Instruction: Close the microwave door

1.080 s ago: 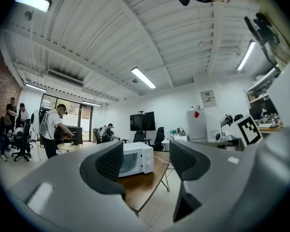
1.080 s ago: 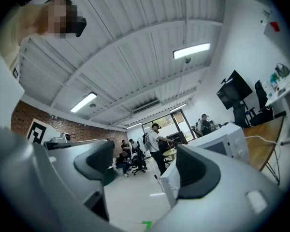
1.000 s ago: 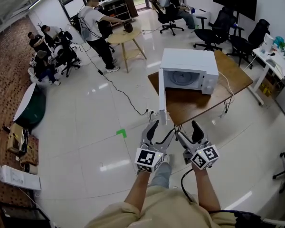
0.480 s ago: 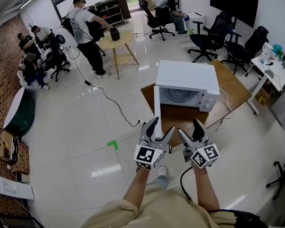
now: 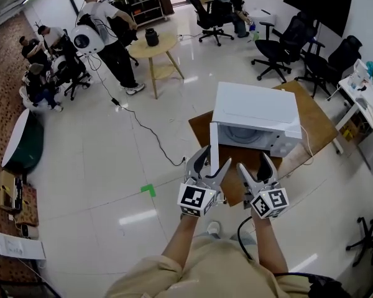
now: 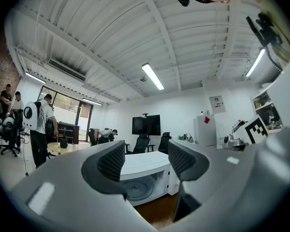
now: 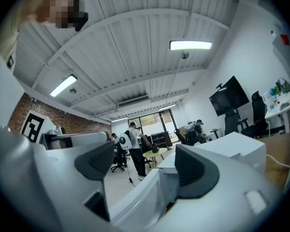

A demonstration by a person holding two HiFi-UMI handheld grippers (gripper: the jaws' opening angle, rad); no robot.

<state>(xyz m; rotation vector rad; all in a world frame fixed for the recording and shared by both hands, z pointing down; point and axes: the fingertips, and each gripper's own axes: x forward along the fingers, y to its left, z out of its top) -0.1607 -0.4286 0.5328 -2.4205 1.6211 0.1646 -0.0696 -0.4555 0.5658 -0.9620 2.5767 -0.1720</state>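
A white microwave (image 5: 256, 117) stands on a brown wooden table (image 5: 317, 126), and its door (image 5: 214, 149) hangs open toward me, edge-on. My left gripper (image 5: 212, 161) is right at the door's near edge, and my right gripper (image 5: 256, 166) is just right of it, in front of the open cavity. In the left gripper view the gripper (image 6: 146, 161) frames the microwave (image 6: 140, 170) and its turntable (image 6: 137, 191). In the right gripper view the gripper (image 7: 152, 164) has the white door (image 7: 140, 202) low in its gap. Both pairs of jaws have just been closing, and no pad touches anything.
Black office chairs (image 5: 280, 42) and a white desk (image 5: 367, 98) lie beyond and right of the table. A standing person (image 5: 109, 27) is by a small round table (image 5: 155, 45) at the far left. A cable (image 5: 143, 126) runs over the glossy floor, which bears a green mark (image 5: 149, 190).
Both grippers have moved forward to the microwave together, from short of the door to level with its near edge. The jaws stand a little narrower. The door still hangs open.
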